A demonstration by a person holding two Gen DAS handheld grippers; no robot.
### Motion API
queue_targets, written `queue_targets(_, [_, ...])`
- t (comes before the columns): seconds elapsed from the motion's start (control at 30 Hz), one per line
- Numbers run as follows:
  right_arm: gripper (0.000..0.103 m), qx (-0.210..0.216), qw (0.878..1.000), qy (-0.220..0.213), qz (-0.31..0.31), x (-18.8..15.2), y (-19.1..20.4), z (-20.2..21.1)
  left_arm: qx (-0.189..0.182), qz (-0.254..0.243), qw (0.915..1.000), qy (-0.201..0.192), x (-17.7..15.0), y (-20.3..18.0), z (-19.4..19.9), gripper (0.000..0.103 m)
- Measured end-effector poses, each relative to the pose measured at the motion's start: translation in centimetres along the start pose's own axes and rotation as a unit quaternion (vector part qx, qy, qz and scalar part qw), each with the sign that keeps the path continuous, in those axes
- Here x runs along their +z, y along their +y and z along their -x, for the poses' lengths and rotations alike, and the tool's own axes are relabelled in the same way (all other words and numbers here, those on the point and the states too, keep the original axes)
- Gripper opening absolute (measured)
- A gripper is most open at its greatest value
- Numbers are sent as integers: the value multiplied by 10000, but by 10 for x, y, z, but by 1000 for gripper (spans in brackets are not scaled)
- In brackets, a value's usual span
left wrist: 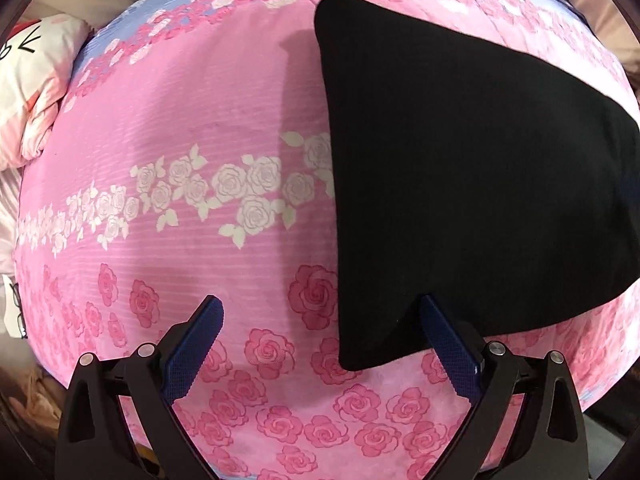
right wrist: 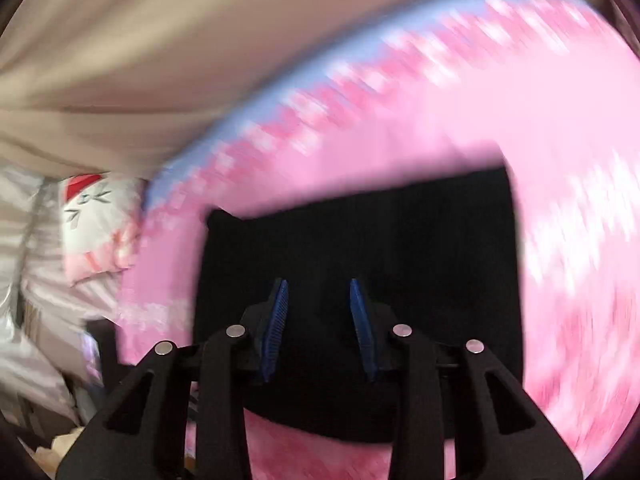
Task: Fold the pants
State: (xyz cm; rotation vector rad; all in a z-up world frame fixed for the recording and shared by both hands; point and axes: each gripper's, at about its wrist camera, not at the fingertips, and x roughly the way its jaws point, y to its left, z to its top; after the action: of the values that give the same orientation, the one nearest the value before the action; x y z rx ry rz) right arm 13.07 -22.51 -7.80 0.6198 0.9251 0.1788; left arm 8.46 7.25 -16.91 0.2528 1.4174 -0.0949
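While the folded black fabric pants [left wrist: 472,184] lie on the pink rose-print bedspread [left wrist: 208,128], both grippers hang empty.
The left gripper [left wrist: 320,312], jaws wide, straddles their near corner; the right gripper [right wrist: 319,292], jaws narrow, hovers above.

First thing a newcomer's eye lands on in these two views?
The black pants, folded into a flat block on the pink rose-print bedspread, fill the right of the left wrist view. In the blurred right wrist view they sit dead centre behind the right hand-held gripper, jaws apart and empty. A cartoon-cat pillow lies at the far left.
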Motion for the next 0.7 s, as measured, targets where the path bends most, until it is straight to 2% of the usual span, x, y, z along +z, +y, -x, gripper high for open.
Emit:
queue_targets(0.1, [32, -58, 9996, -18, 263, 25, 5, -23, 5, 25, 10000, 46, 0, -2, -6, 98])
queue_targets(0.2, [28, -341, 9990, 176, -248, 32, -36, -60, 81, -47, 10000, 31, -1, -7, -5, 98])
queue_targets(0.23, [10, -253, 9987, 155, -410, 31, -48, -65, 107, -88, 9999, 19, 0, -8, -6, 98])
queue_targets(0.27, [0, -292, 9983, 105, -485, 32, -54, -65, 123, -127, 9998, 2, 2, -12, -7, 98])
queue_targets(0.37, [1, -124, 9970, -41, -764, 33, -63, -50, 218, -211, 9995, -37, 4, -19, -9, 98])
queue_targets(0.5, [8, -360, 9972, -429, -486, 31, -56, -13, 381, -296, 9988, -42, -3, -27, -1, 98])
queue_targets(0.67, [8, -332, 9982, -452, -195, 13, -53, 19, 522, -422, 9976, -159, 2, -33, 13, 98])
queue_targets(0.7, [8, -484, 9978, -443, -122, 8, -57, 17, 546, -470, 9972, -218, 1, -32, 16, 98])
